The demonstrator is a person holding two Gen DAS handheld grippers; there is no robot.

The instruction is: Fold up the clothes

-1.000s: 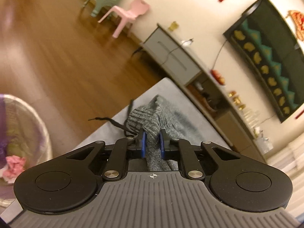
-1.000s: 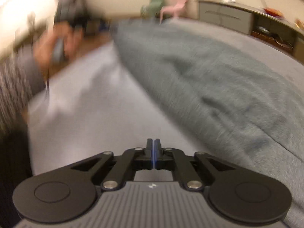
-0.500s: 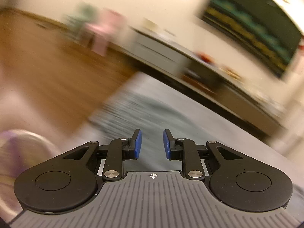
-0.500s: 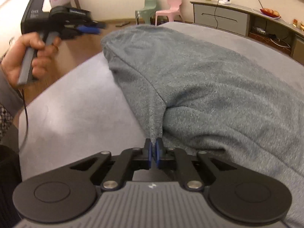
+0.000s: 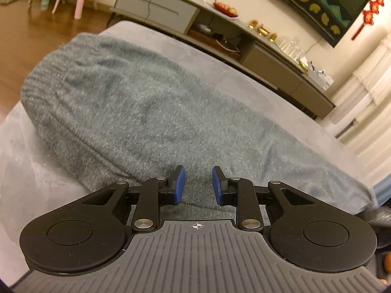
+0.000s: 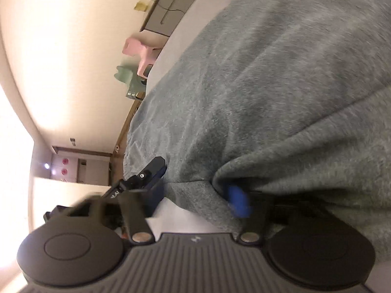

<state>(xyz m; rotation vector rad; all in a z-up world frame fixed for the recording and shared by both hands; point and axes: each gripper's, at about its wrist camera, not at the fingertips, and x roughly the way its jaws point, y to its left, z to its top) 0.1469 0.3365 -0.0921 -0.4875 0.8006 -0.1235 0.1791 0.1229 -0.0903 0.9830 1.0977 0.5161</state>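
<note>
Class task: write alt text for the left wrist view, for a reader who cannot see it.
A fuzzy grey knitted garment lies folded on a pale grey cushioned surface. The black left gripper with blue pads is over its near edge, jaws opening, gripping nothing. A grey sideboard lines the wall behind.

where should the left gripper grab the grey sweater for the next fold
Probably the grey sweater is best pinched at its thick rolled near edge, where it lies doubled on the grey surface. Come in low from the bare surface side so one finger slides under the roll. The left gripper hangs just over that edge, its jaws opening and nothing pinched.
</note>
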